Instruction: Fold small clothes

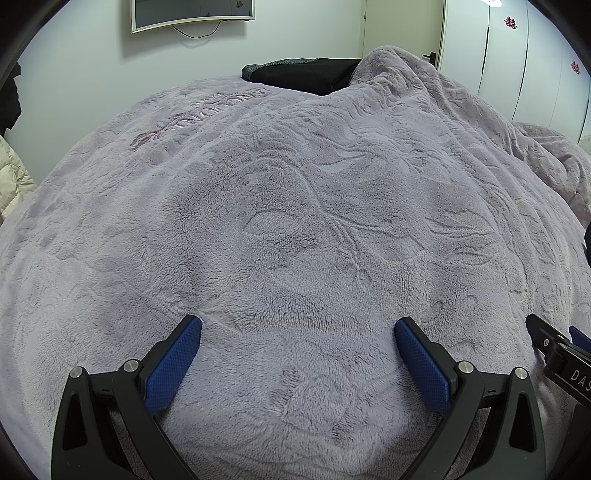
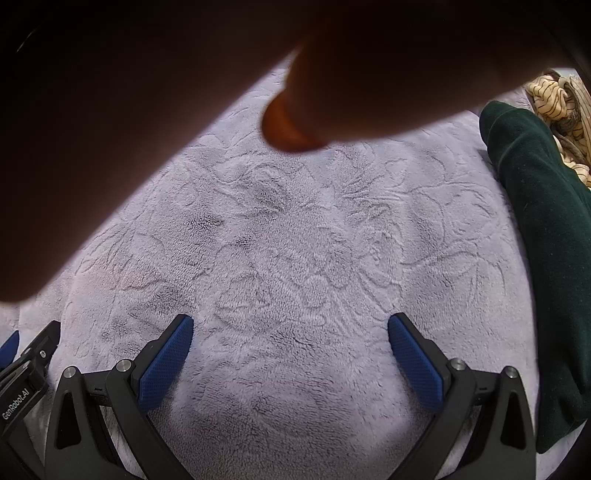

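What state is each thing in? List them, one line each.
Left gripper: open, empty, over the blanket.
Right gripper: open, empty, over the blanket.
Blanket: spread over the bed, bunched up at the far right.
Green garment: lying at the right edge, not gripped.
Striped cloth: crumpled beyond the green garment.
Hand: close to the right camera, blurred, blocking the upper view.

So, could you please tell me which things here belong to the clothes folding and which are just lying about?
For the job:
- left gripper, open
- right gripper, open
- dark green garment
- striped beige garment

Just lying about:
- lilac fleece blanket
- black pillow
- wall screen
- wardrobe doors
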{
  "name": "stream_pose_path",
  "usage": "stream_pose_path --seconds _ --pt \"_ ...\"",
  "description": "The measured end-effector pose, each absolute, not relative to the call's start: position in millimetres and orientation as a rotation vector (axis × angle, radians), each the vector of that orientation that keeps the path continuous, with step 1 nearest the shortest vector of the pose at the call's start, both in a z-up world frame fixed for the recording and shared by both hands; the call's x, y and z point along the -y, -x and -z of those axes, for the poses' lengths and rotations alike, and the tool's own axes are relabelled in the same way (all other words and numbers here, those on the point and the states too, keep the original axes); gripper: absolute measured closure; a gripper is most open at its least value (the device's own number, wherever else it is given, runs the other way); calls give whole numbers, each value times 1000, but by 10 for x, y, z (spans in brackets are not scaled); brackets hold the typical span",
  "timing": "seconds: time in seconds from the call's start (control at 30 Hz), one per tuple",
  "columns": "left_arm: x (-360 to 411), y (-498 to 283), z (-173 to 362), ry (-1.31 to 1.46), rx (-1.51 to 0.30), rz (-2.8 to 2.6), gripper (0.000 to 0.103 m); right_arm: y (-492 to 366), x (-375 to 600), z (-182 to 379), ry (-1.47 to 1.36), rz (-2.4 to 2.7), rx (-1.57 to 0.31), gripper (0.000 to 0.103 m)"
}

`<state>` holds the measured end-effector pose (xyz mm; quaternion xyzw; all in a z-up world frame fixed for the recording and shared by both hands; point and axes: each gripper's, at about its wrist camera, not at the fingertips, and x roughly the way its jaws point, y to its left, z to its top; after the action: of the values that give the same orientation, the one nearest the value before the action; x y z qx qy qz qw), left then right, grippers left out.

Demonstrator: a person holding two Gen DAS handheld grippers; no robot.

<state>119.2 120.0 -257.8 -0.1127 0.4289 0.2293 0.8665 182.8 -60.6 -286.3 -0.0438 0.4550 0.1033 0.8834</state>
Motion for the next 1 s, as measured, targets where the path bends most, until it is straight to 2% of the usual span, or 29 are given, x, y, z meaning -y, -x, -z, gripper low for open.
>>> stream_pose_path --seconds 1.0 --pt "-1194 -1226 2571 230 -925 -484 0 -1798 539 2874 91 -215 -949 0"
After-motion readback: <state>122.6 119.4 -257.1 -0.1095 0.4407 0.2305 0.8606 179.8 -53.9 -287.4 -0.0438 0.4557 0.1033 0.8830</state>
